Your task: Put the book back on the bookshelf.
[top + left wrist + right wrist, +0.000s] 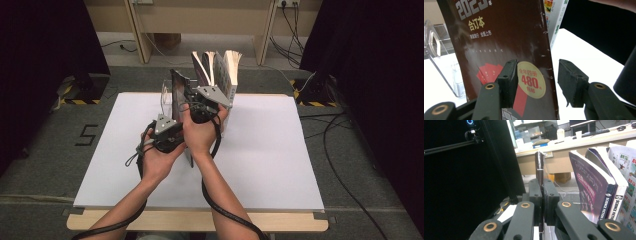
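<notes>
My right gripper point(541, 187): pinches the brown book point(506, 37) by its edge. My left gripper point(537, 80): spread, astride that cover. Its view reads a gold "480" sticker point(531, 79).

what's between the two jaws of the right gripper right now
In the right gripper view, the right gripper pinches the thin edge of the dark brown book; nothing else sits between the jaws.

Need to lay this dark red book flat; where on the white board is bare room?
Bare: the white board right of the forearms, and its left side toward the near edge. Crowded: the far middle, with the clear stand, standing books and both grippers.
</notes>
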The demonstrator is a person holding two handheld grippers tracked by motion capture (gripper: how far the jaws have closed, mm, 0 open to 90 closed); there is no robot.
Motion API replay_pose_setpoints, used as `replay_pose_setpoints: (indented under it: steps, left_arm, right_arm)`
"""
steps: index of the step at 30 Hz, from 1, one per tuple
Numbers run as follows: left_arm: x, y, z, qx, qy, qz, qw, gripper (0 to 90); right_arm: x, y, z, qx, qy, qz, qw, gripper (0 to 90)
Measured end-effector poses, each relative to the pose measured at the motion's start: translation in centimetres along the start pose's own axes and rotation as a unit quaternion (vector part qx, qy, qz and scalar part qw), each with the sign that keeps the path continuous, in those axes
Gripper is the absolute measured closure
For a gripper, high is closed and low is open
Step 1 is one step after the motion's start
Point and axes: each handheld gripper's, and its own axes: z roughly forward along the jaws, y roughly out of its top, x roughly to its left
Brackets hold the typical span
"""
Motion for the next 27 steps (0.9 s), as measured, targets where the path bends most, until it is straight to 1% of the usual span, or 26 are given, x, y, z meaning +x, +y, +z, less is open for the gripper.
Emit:
replay_pose_setpoints:
  steps: [5,7,9,12,14,15,18,21,23,25,27]
  left_arm:
    - [-0.1,0.0,0.4,-0.002,0.008,0.001,1.0000,53.5]
    - [0.0,-0.1,0.4,-0.003,0.014,-0.001,0.9999,56.1]
    - [-0.1,-0.2,0.5,-0.004,0.013,-0.005,0.9999,58.1]
    - [-0.4,-0.3,0.4,-0.004,0.020,0.002,0.9998,62.7]
    - [-0.4,-0.4,0.3,-0.004,0.024,-0.004,0.9997,66.6]
    - [-0.4,-0.5,0.1,-0.002,0.032,-0.007,0.9995,70.3]
    - [-0.4,-0.6,-0.3,-0.004,0.040,-0.018,0.9990,76.8]
    - [-0.2,-0.9,-0.7,-0.010,0.047,-0.031,0.9984,81.1]
    - [-0.1,-1.2,-0.9,-0.014,0.052,-0.034,0.9980,83.9]
    - [0.0,-1.3,-1.0,-0.016,0.055,-0.038,0.9976,85.5]
    - [0.2,-1.5,-1.1,-0.020,0.057,-0.045,0.9971,86.5]
  right_arm:
    - [0.1,0.0,0.0,0.001,0.003,0.001,1.0000,87.7]
    - [0.1,0.0,-0.1,0.002,0.004,0.001,1.0000,87.7]
    - [0.2,0.0,-0.1,0.003,0.006,0.001,1.0000,87.6]
    - [0.4,-0.1,-0.1,0.006,0.011,0.002,0.9999,87.4]
    - [0.6,-0.1,-0.2,0.009,0.014,0.004,0.9999,87.3]
    - [0.6,-0.2,-0.2,0.011,0.016,0.003,0.9998,87.3]
    - [0.9,-0.2,-0.1,0.015,0.023,-0.004,0.9996,87.4]
    - [1.1,-0.2,-0.2,0.018,0.029,-0.005,0.9994,87.4]
    - [1.1,-0.2,-0.2,0.021,0.034,-0.006,0.9992,87.0]
    - [1.3,-0.2,-0.2,0.023,0.036,-0.016,0.9990,86.0]
    - [1.5,-0.2,-0.1,0.023,0.038,-0.034,0.9984,82.7]
